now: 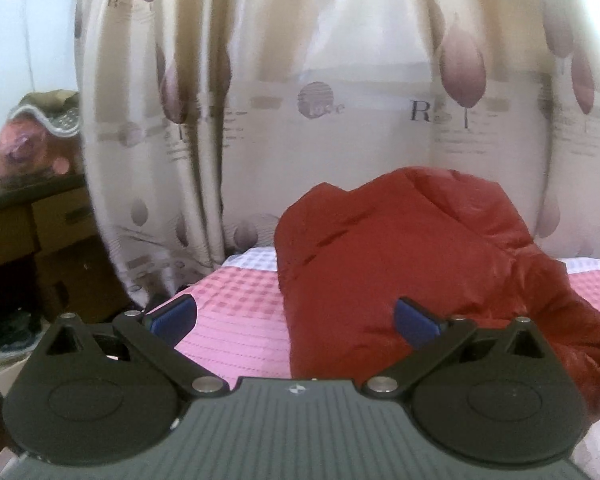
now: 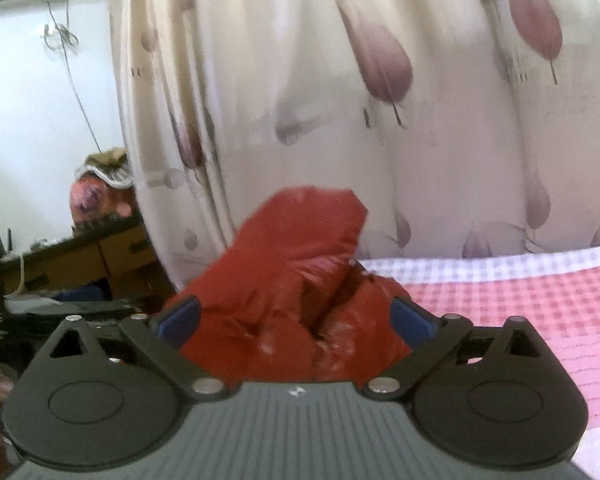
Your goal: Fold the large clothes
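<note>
Both the left gripper (image 1: 296,316) and the right gripper (image 2: 296,314) are holding their jaws wide apart, gripping nothing, while the puffy red jacket (image 1: 400,264) is lying bunched on the pink checked bedsheet (image 1: 228,320), probably needing another grab and fold.

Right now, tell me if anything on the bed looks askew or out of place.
The red puffy jacket lies bunched in an uneven heap on the pink checked bedcover, not flat or squarely folded. One end sticks up in the right wrist view. Nothing looks spilled or damaged.
</note>
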